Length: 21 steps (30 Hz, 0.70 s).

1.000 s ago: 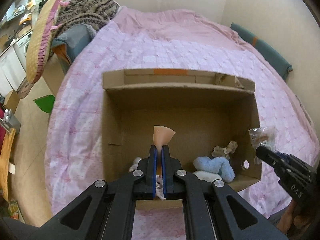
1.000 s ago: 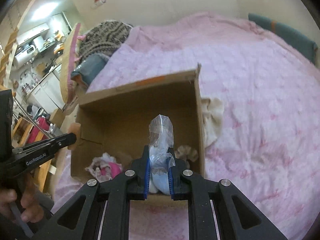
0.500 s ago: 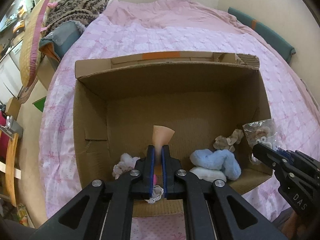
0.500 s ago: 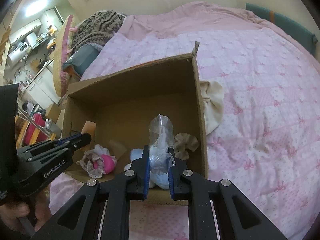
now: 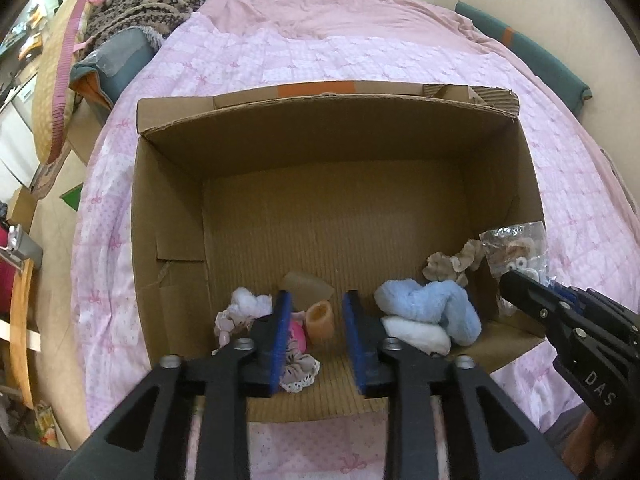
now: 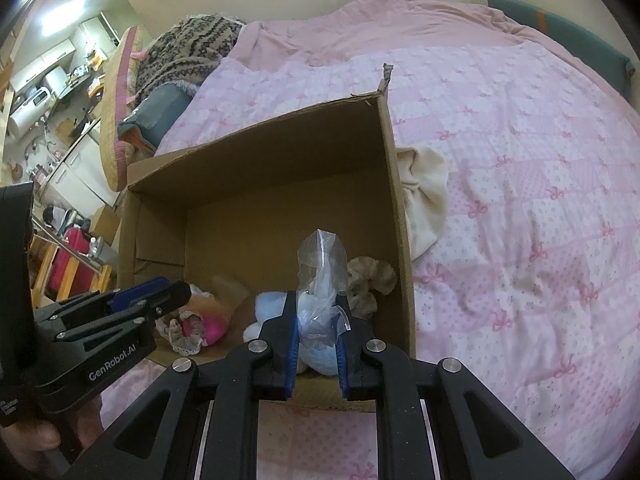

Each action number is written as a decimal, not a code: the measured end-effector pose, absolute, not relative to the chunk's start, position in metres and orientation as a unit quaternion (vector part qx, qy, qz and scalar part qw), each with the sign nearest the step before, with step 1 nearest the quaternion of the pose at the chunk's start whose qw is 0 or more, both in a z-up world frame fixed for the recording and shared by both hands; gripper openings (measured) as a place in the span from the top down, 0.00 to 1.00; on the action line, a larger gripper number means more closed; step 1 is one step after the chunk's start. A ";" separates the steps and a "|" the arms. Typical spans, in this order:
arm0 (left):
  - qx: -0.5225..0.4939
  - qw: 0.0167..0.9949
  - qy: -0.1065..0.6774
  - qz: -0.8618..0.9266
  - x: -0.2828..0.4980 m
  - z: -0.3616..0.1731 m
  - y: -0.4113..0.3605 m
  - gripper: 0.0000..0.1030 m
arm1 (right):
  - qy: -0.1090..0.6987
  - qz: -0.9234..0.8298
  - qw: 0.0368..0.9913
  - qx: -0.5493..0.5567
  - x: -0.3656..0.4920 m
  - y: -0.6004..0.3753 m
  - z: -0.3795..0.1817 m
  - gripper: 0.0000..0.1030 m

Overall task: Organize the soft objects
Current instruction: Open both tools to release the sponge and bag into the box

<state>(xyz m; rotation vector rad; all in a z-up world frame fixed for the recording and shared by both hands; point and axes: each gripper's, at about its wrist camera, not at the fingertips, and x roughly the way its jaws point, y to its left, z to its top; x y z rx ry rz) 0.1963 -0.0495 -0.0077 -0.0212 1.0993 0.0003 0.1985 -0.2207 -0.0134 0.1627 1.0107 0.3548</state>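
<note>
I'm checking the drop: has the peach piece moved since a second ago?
Yes. The peach piece has dropped out of the opening left gripper and now lies on the box floor beside the pink toy, no longer up against the back wall.

A big bed [image 5: 360, 60] with a pink cover holds a brown box.

The cardboard box [image 5: 168, 208] sits on the pink cover, open at the top. A cream cloth [image 6: 428, 192] lies on the cover, right against the box's side. At the far corner of the bed lie a knitted brown blanket [image 5: 152, 4] and a grey-blue cushion [image 5: 116, 60]. A long green cushion [image 5: 532, 60] lies along the wall side.
</note>
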 end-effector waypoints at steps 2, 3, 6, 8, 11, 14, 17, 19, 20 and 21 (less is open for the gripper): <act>-0.012 0.855 0.519 0.002 0.195 -0.005 -0.049 0.44 | 0.482 0.170 0.856 0.076 0.198 -0.220 -0.014 0.84; -0.010 0.858 0.514 0.006 0.193 -0.003 -0.049 0.34 | 0.482 0.171 0.856 0.076 0.198 -0.220 -0.014 0.84; 0.001 0.867 0.498 0.012 0.188 0.005 -0.048 0.32 | 0.478 0.173 0.858 0.074 0.197 -0.220 -0.013 0.84; 0.001 0.871 0.492 0.001 0.186 0.010 -0.047 0.32 | 0.475 0.173 0.860 0.074 0.197 -0.220 -0.012 0.84; 0.015 0.880 0.475 -0.002 0.180 0.019 -0.047 0.32 | 0.472 0.174 0.861 0.079 0.197 -0.221 -0.012 0.84; 0.020 0.886 0.462 0.007 0.174 0.025 -0.044 0.32 | 0.464 0.174 0.865 0.079 0.197 -0.222 -0.010 0.82; 0.015 0.891 0.453 0.024 0.171 0.029 -0.037 0.32 | 0.460 0.177 0.866 0.083 0.197 -0.222 -0.008 0.75; 0.007 0.894 0.446 0.030 0.170 0.032 -0.031 0.32 | 0.451 0.177 0.871 0.084 0.195 -0.222 -0.003 0.38; 0.001 0.895 0.445 0.029 0.169 0.033 -0.028 0.32 | 0.447 0.179 0.872 0.086 0.194 -0.223 -0.001 0.25; -0.003 0.895 0.445 0.029 0.169 0.034 -0.026 0.32 | 0.437 0.180 0.877 0.089 0.192 -0.224 0.003 0.17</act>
